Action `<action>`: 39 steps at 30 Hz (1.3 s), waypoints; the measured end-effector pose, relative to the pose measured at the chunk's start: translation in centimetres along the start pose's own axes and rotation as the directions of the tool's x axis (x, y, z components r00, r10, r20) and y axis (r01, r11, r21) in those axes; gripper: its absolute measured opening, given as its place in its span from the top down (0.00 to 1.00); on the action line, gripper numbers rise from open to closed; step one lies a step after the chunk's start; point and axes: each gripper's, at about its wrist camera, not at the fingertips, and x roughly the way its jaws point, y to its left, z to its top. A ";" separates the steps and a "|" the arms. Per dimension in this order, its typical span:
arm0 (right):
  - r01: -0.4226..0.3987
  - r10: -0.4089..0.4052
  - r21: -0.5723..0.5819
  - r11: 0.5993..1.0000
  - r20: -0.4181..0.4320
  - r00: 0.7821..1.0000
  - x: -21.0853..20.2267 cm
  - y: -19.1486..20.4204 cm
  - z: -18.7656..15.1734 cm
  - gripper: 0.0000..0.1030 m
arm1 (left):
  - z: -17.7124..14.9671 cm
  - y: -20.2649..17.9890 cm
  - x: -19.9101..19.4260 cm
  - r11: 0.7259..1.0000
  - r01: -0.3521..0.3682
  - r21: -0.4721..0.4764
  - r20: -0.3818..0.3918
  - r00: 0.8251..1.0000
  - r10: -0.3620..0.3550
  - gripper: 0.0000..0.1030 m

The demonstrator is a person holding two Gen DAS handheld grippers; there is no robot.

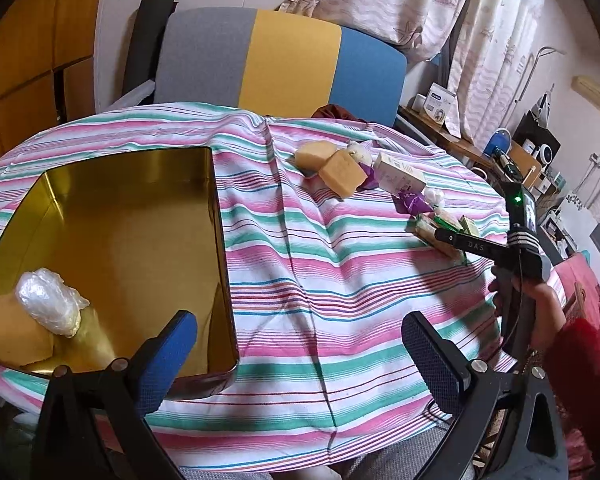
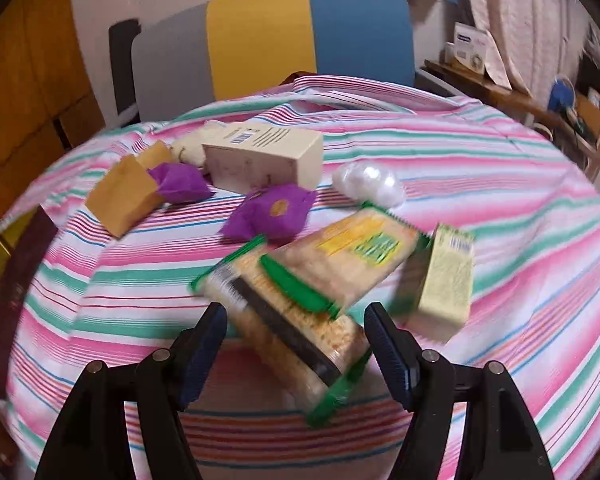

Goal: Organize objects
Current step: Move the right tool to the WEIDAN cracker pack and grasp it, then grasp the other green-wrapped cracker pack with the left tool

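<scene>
Two clear green-trimmed cracker packets lie crossed on the pink-and-green striped tablecloth, the nearer one between the wide-open right gripper fingers, ungripped.
Adjacent: pale green carton, two purple wrapped sachets, cream box, yellow soap block. Left gripper: spread wide, holding nothing, beside gold rectangular tin containing plastic-wrapped lump.
</scene>
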 end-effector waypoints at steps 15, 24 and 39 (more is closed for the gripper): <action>-0.009 -0.019 0.228 0.974 0.118 0.993 -3.0 0.7 -1.2 0.28 | 0.5 -1.8 1.1 0.999 0.018 0.031 -0.019 1.000 -0.017 0.00; 0.135 -0.147 0.384 0.913 0.000 0.989 1.6 -3.1 2.1 0.40 | 0.2 -2.3 1.2 0.999 0.012 0.033 -0.029 1.000 -0.011 0.00; 0.220 -0.219 0.192 0.956 -0.025 0.975 1.5 -3.5 0.8 0.53 | 3.0 -5.2 3.9 0.996 0.007 0.086 -0.018 1.000 -0.006 0.00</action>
